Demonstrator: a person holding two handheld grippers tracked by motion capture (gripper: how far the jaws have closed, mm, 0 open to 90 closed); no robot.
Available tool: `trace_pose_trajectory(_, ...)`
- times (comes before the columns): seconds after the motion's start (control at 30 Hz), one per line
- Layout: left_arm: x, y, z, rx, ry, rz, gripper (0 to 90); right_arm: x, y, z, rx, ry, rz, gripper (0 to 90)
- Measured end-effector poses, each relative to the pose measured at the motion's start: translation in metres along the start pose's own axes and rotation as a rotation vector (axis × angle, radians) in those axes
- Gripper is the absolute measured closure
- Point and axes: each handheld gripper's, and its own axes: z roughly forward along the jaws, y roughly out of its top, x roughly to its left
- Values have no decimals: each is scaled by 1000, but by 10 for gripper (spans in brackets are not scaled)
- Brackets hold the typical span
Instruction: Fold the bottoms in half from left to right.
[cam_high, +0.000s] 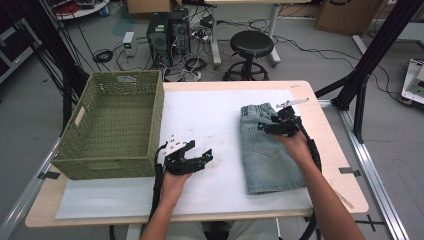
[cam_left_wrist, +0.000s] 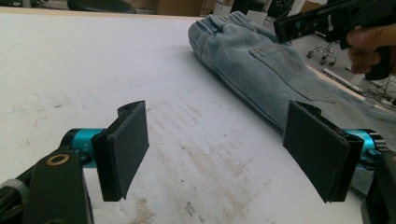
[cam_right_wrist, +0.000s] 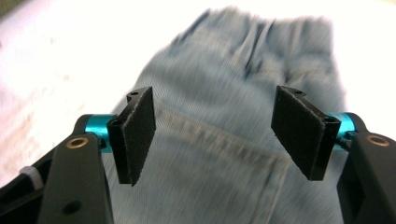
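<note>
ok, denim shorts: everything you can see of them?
The denim shorts are pale blue, faded denim, folded lengthwise and lying flat on the white table cover, waistband away from the person. A stitched back pocket faces up. The right gripper hovers over the waist end, jaws open, nothing between them.

White-topped table (cam_high: 210, 107) carries basket (cam_high: 112, 125) and denim shorts (cam_high: 267, 150)

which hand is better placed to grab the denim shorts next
Right. The right hand-held gripper hovers open directly over the denim shorts near the waistband, with denim showing between its jaws. The left hand-held gripper is open too, but sits over bare table beside the green basket.
</note>
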Motion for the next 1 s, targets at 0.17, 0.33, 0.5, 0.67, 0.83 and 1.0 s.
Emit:
trace_pose_trajectory(0.17, -2, 4, -1, -8, -10, 12, 225, 4, -13, 27, 110, -31, -11, 309)
trace_pose_trajectory(0.33, -2, 5, -3, -8, -11, 16, 226, 4, -18, 40, 148, -57, -51, 310)
trace_pose_trajectory(0.5, -2, 5, -5, -16, -12, 19, 225, 7, -15, 13, 105, -27, -6, 306)
trace_pose_trajectory(0.67, -3, 5, -7, -20, -28, 26, 225, 27, -22, -8, 24, 24, -50, 306)
trace_pose_trajectory(0.83, -3, 7, -8, -21, -27, 25, 225, 32, -38, 16, 106, 1, -72, 305)
trace_pose_trajectory(1.0, -3, 8, -8, -17, -27, 22, 225, 34, -43, 19, 110, -25, -102, 302)
